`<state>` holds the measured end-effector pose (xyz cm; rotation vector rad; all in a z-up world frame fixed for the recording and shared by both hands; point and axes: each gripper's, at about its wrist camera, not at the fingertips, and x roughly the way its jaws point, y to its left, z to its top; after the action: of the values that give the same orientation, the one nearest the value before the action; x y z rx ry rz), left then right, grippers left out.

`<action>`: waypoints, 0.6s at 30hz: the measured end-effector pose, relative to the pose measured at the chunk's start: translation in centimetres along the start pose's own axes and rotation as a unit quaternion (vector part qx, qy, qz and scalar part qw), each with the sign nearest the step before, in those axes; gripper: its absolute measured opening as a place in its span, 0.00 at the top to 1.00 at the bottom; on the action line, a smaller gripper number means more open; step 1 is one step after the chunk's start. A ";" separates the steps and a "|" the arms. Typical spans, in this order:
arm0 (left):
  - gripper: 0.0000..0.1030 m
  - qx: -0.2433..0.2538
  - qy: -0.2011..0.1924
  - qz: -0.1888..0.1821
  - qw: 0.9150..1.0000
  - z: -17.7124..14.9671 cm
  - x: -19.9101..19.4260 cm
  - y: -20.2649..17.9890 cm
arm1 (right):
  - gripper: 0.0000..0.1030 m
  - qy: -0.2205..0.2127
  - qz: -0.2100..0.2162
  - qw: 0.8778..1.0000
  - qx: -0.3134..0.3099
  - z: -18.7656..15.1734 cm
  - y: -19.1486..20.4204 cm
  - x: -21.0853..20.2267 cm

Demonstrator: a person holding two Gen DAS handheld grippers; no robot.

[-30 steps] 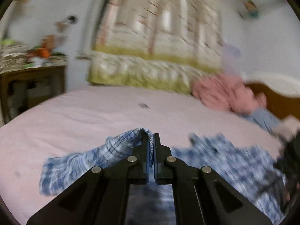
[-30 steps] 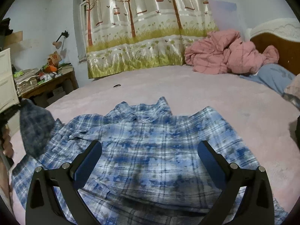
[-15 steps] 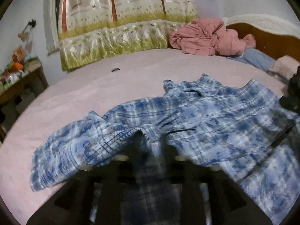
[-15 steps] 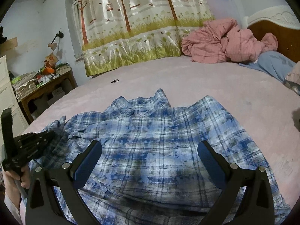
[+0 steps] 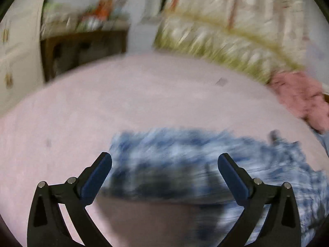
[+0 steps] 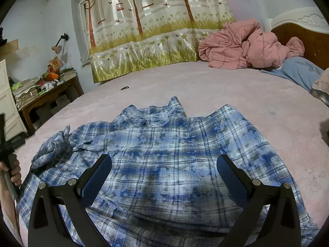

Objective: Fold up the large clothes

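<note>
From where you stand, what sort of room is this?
A bedroom, most likely: a wide bed with a wooden headboard, a crumpled pink quilt piled near it, and a blue plaid shirt spread out for folding.

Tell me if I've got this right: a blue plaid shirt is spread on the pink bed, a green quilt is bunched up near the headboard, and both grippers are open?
Nearly. The bunched-up quilt near the headboard is pink, not green, as the right wrist view shows. The rest holds: the blue plaid shirt lies spread on the pink bed, and the left gripper and right gripper are both open.
</note>
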<state>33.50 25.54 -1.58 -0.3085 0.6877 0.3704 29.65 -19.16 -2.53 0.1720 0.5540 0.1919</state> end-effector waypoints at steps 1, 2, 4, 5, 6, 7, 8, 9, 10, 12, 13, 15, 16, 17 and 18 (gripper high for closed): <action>0.01 -0.012 0.022 0.008 1.000 -0.1 1.1 0.7 | 0.00 -0.001 0.000 1.000 0.000 0.0 0.0 0.0; 0.03 -0.028 0.040 0.015 0.999 -0.1 2.1 1.5 | 0.00 -0.002 -0.001 1.000 0.000 0.0 0.0 0.0; 0.05 -0.041 0.062 0.015 0.997 -0.4 3.3 2.2 | 0.00 -0.003 -0.002 1.000 -0.001 0.0 0.0 0.0; 0.09 -0.044 0.075 0.004 0.996 -0.5 3.9 2.4 | 0.00 -0.004 -0.002 1.000 -0.002 0.0 -0.1 -0.1; 0.22 -0.048 0.082 -0.008 0.995 -0.6 4.3 2.5 | 0.00 -0.004 -0.002 1.000 -0.002 0.0 -0.1 -0.1; 0.33 -0.049 0.085 -0.024 0.995 -0.8 4.6 2.4 | 0.00 -0.003 -0.002 1.000 -0.003 0.0 -0.1 -0.1; 0.63 -0.044 0.082 -0.032 0.995 -0.8 4.6 2.3 | 0.00 -0.004 -0.002 1.000 -0.005 0.0 -0.1 -0.1; 0.83 -0.037 0.078 -0.027 0.996 -0.9 4.6 2.1 | 0.00 -0.005 -0.002 1.000 -0.007 0.1 0.0 -0.2; 0.92 -0.033 0.066 -0.017 0.997 -0.8 4.3 2.0 | 0.00 -0.006 -0.002 1.000 -0.011 0.1 0.0 -0.2; 0.96 -0.029 0.031 -0.056 0.998 -0.6 2.5 1.9 | 0.00 -0.008 -0.004 1.000 -0.017 0.2 0.2 -0.4; 0.96 -0.022 0.001 -0.083 0.996 -0.4 1.3 1.3 | 0.00 -0.010 -0.005 1.000 -0.020 0.1 0.3 -0.5; 0.96 0.008 -0.066 -0.117 0.991 -0.5 -1.6 -0.1 | 0.00 -0.012 -0.006 1.000 -0.024 0.2 0.4 -0.6; 0.96 0.029 -0.099 -0.139 0.985 -0.7 -3.3 -1.1 | 0.00 -0.013 -0.007 1.000 -0.026 0.1 0.5 -0.8; 0.96 0.049 -0.125 -0.165 0.977 -1.1 -4.8 -2.1 | 0.00 -0.014 -0.007 1.000 -0.027 0.2 0.5 -0.8; 0.96 0.067 -0.144 -0.191 0.969 -1.3 -6.1 -3.1 | 0.00 -0.015 -0.007 0.999 -0.028 0.2 0.5 -0.9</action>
<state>29.74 20.85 1.95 -0.2458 0.3533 -0.0021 28.93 -18.88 -1.84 0.1159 0.5203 0.1904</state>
